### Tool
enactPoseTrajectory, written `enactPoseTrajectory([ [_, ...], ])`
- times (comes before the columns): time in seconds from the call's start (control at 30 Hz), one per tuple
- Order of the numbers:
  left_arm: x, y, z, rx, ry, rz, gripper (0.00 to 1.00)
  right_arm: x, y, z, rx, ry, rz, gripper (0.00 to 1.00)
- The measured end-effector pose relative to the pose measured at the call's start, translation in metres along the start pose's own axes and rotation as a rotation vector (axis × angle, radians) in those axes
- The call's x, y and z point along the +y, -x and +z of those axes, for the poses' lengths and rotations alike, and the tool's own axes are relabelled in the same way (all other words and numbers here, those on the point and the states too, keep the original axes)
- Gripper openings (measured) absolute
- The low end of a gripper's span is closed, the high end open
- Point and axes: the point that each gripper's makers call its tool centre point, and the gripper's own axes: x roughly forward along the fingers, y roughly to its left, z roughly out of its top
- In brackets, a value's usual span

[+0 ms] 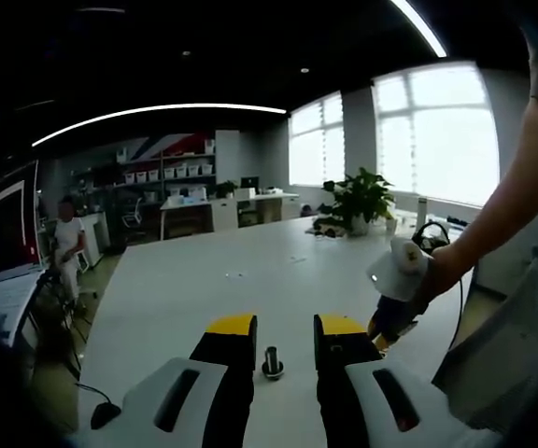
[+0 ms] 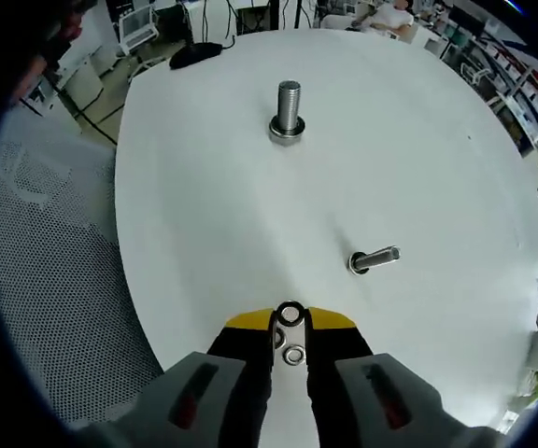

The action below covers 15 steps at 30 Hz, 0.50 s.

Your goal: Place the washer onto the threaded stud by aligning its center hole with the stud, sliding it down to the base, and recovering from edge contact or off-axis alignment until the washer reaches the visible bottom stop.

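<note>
Currently, in the right gripper view, we see the right gripper (image 2: 290, 327) at bottom centre clenched on a washer (image 2: 290, 315), pinched edge-on between the yellow tips; a second ring (image 2: 294, 355) sits just below it between the jaws.

We judge the pick done and the placement not yet begun: the upright stud (image 2: 288, 109) stands at upper centre of the white table (image 2: 204, 205), well apart from the washer, and a second stud (image 2: 374, 259) lies at centre right.

In the left gripper view, the left gripper (image 1: 284, 336) is released, jaws apart around a stud (image 1: 272, 361) without touching. Alignment and slide-down remain.
</note>
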Motion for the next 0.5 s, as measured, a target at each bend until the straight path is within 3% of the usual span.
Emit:
enactPoseTrajectory([
  [0.5,0.001,0.000,0.001,-0.005,0.001,0.003,0.22,-0.015,0.018,0.008,-0.001,0.015,-0.028,0.14],
])
